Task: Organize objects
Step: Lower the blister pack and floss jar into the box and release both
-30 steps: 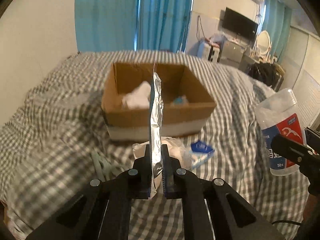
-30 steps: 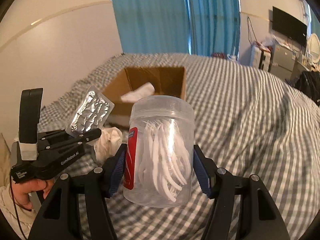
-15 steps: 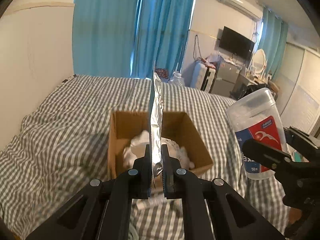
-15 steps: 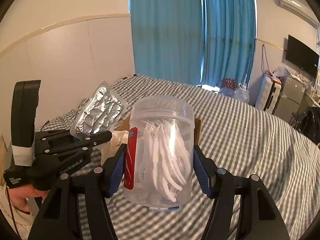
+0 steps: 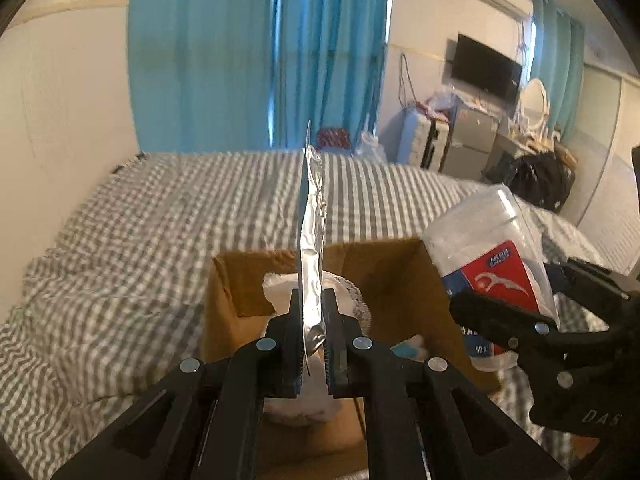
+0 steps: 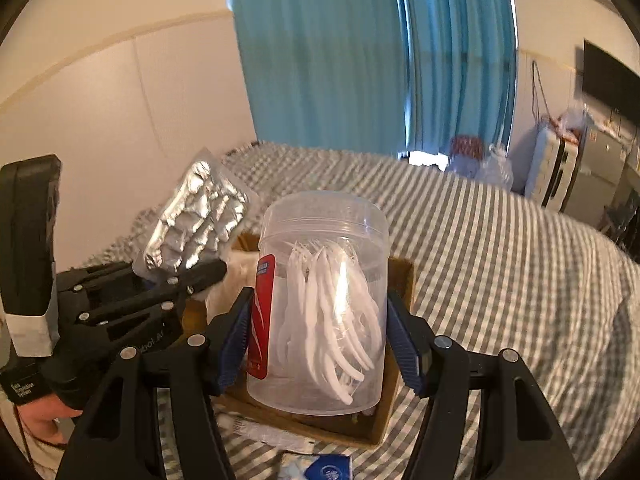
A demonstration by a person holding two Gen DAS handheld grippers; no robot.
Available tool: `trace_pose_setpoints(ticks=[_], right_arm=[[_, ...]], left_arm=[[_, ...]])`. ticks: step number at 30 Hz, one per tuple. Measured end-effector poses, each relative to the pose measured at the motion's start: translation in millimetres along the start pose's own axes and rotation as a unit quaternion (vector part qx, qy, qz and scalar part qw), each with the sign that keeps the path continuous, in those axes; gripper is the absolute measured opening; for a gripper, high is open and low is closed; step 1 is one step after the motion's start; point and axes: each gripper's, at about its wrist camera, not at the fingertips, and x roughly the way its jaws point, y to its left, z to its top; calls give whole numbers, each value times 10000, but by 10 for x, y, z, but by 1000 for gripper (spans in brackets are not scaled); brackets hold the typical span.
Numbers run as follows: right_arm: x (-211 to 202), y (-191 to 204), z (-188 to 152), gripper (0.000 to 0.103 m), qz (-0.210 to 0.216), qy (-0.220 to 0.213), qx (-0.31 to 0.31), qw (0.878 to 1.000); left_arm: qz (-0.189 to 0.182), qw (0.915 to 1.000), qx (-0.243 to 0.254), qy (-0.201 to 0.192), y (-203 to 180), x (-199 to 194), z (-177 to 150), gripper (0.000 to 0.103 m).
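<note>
A foil pill sheet [image 5: 311, 240] is clamped upright in the left gripper [image 5: 312, 344] and a floss-pick jar [image 6: 320, 300] in the right gripper [image 6: 320, 344], both held over the cardboard box [image 5: 400, 276] on the checked bed [image 5: 140, 240].

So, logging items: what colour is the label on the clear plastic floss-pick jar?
Red and blue with white print, clearest in the left wrist view.

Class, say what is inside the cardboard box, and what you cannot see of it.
The box holds white crumpled material and something blue. The grippers, blister pack and jar hide the rest.
</note>
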Motion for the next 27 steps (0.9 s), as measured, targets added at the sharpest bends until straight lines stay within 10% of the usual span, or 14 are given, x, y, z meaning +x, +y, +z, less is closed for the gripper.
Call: trace_pose_setpoints(ticks=[8,11,16,27], right_arm=[[380,-113,-102,63,-24,212,317,9993],[269,-64,-77,71,-84,88,382,9992],[48,-77,-17,79,-285,-67,443,9986],[-1038,26,30,95,-577,-632,33,9963]], left_arm=[[-102,9985,-102,534,85,440,-150,12],[-62,9978,68,650,33,432,-183,22],[19,9983,-29,580,-57,163,-254,69],[1071,9935,348,-143,-301,-898,-267,95]])
